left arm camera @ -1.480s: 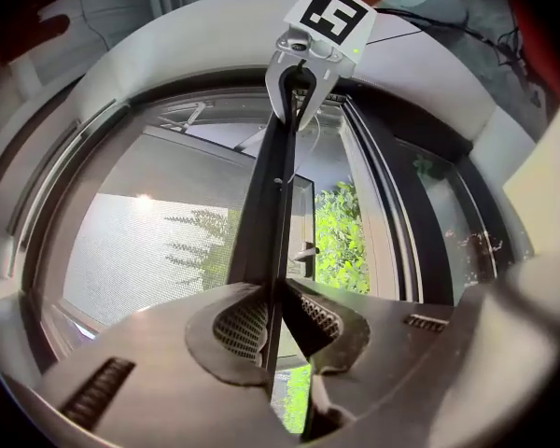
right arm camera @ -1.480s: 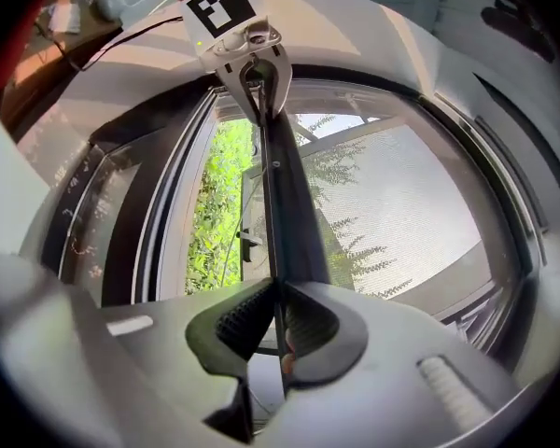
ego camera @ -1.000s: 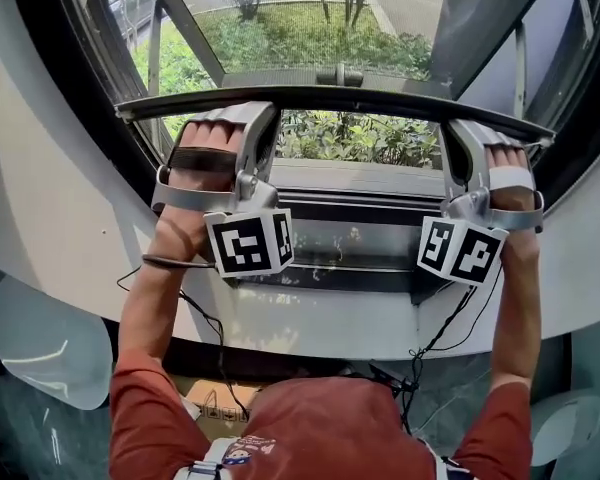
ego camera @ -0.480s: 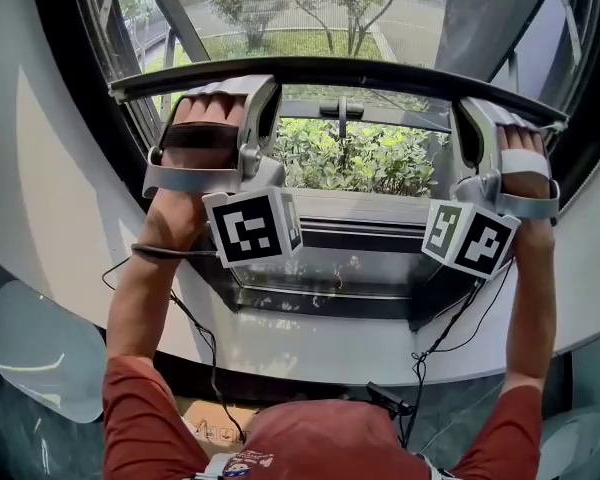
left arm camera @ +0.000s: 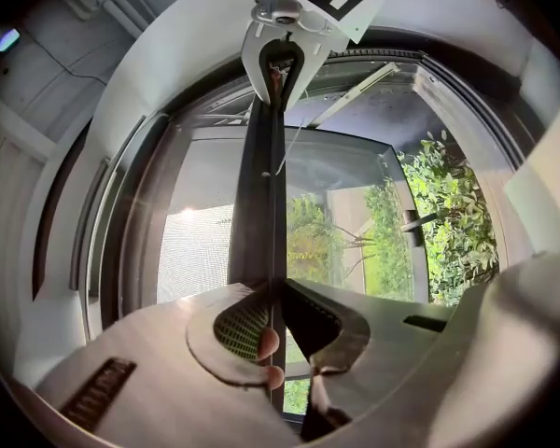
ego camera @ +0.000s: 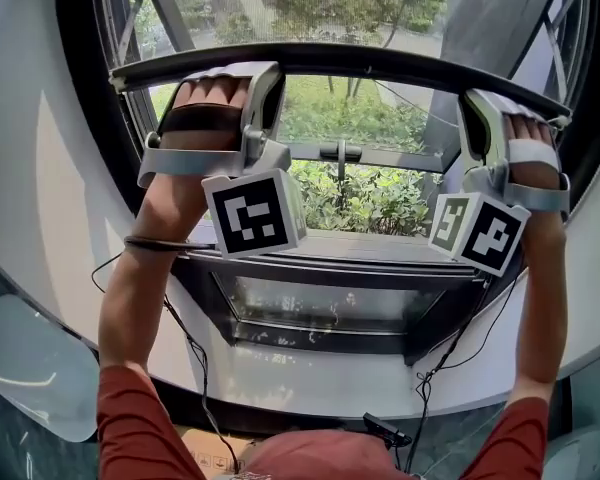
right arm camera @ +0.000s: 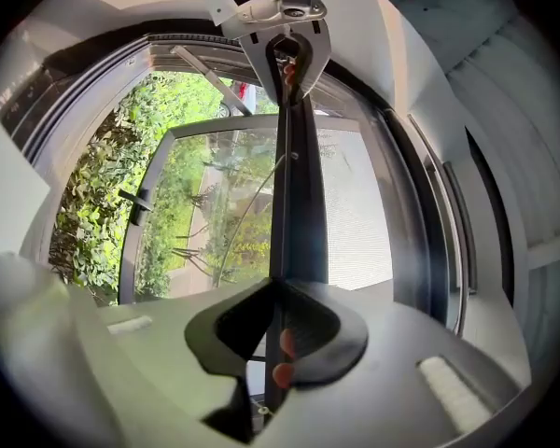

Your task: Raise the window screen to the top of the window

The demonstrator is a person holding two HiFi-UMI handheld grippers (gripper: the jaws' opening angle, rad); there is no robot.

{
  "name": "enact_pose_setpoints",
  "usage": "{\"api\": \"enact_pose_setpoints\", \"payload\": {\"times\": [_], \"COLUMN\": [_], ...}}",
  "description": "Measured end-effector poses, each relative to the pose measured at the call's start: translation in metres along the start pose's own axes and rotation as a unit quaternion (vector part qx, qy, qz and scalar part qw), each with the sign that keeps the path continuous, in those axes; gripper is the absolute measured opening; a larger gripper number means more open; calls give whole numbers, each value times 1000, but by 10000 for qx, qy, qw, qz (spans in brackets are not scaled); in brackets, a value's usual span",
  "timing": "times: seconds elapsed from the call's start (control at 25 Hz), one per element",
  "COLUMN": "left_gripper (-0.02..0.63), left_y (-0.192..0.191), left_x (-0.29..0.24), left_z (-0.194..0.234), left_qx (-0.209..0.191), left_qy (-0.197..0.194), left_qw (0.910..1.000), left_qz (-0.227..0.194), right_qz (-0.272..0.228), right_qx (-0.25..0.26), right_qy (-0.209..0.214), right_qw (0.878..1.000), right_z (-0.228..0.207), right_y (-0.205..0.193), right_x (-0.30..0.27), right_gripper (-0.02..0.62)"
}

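Note:
The window screen's dark bottom bar [ego camera: 360,63] runs across the upper window, with grey mesh [ego camera: 310,8] above it. My left gripper [ego camera: 263,76] is shut on the bar near its left end. My right gripper [ego camera: 474,103] is shut on it near the right end. In the left gripper view the bar [left arm camera: 259,203] runs straight out of my left gripper [left arm camera: 274,289] to the right gripper [left arm camera: 282,26] at the far end. The right gripper view mirrors this: the bar [right arm camera: 294,203] leaves my right gripper [right arm camera: 278,286] and reaches the left gripper [right arm camera: 289,28].
Below the bar the glass shows bushes and a window handle [ego camera: 340,153]. A dark sill [ego camera: 330,268] and a white curved wall [ego camera: 40,198] frame the opening. Black cables [ego camera: 195,358] hang down from both grippers towards the person's red shirt.
Both grippers have gone up together with the bar held between them. The bar now sits higher in the window, and more bare glass and the handle show beneath it.

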State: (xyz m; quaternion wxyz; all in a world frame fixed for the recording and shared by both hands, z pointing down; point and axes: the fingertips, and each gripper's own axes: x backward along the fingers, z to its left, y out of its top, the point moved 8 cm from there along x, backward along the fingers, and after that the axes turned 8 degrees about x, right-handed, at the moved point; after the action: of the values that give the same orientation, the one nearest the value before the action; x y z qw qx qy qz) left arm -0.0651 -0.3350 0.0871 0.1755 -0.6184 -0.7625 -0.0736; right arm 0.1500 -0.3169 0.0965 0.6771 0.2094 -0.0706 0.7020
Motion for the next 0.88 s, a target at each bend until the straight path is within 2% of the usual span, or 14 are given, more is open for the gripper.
{"api": "enact_pose_setpoints", "payload": {"times": [0.28, 0.6, 0.88], "left_gripper": [51, 51, 51], "left_y": [1, 10, 8], "left_x": [-18, -42, -61], "left_z": [26, 82, 126], "left_qx": [22, 26, 62], "left_qy": [205, 226, 616], "left_qw": [9998, 9997, 9981], "left_qz": [35, 100, 66], "right_qz": [98, 215, 235], "right_qx": [133, 158, 157], "right_qy": [-274, -504, -593], "right_qw": [9995, 9984, 9978], "right_z": [-27, -86, -130], "right_y": [-4, -16, -17], "right_x": [-19, -46, -69], "right_gripper": [46, 31, 26]}}
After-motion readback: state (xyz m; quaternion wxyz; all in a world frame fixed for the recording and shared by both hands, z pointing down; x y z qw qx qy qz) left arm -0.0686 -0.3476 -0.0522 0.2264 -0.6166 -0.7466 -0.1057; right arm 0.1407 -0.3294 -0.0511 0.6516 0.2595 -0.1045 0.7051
